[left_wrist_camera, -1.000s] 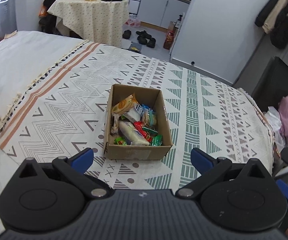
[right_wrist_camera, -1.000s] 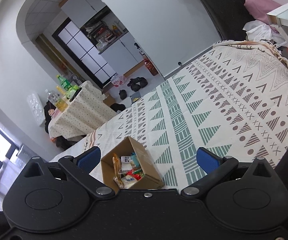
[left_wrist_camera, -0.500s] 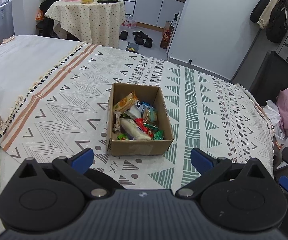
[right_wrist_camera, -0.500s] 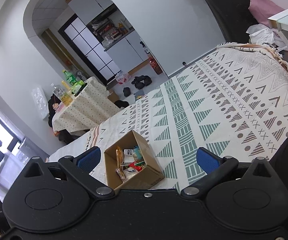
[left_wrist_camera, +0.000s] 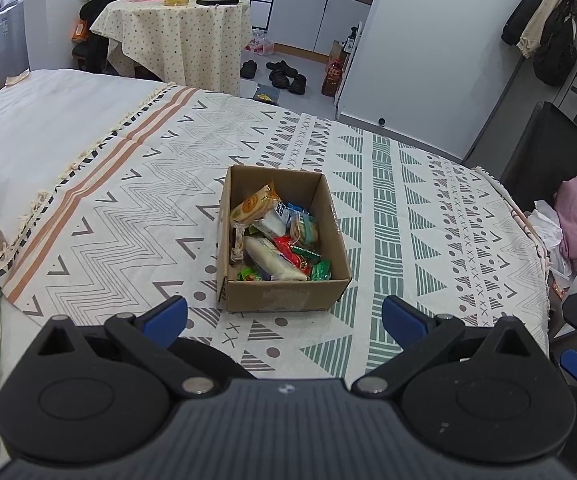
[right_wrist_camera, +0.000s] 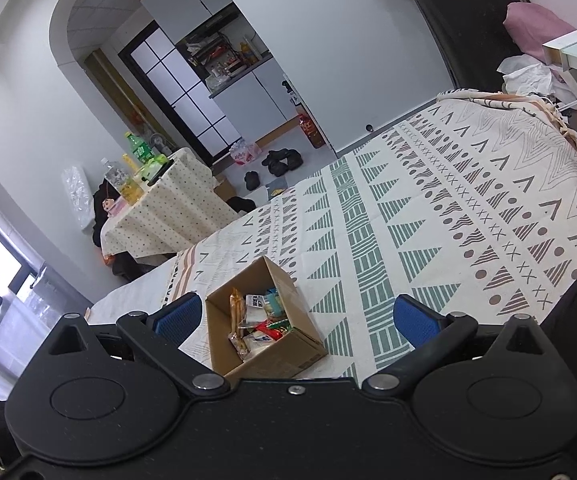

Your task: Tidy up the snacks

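Observation:
A brown cardboard box (left_wrist_camera: 330, 208) stands on the patterned bed cover. It holds several wrapped snacks (left_wrist_camera: 276, 240), among them an orange packet, a white one and red and green ones. The box also shows in the right wrist view (right_wrist_camera: 280, 356), with the snacks (right_wrist_camera: 262, 320) inside. My left gripper (left_wrist_camera: 284, 318) is open and empty, just short of the box's near wall and above the cover. My right gripper (right_wrist_camera: 296, 318) is open and empty, held higher and to the right of the box.
The patterned cover (left_wrist_camera: 428, 240) spreads over the bed around the box. A small table with a dotted cloth (left_wrist_camera: 180, 36) holds bottles beyond the bed. Shoes (left_wrist_camera: 284, 74) lie on the floor. A black chair (left_wrist_camera: 548, 156) and pink clothes (left_wrist_camera: 576, 216) are at right.
Both grippers have pulled back and up from the box, so it looks smaller and more of the room shows. Both stay open and empty. The box has not moved.

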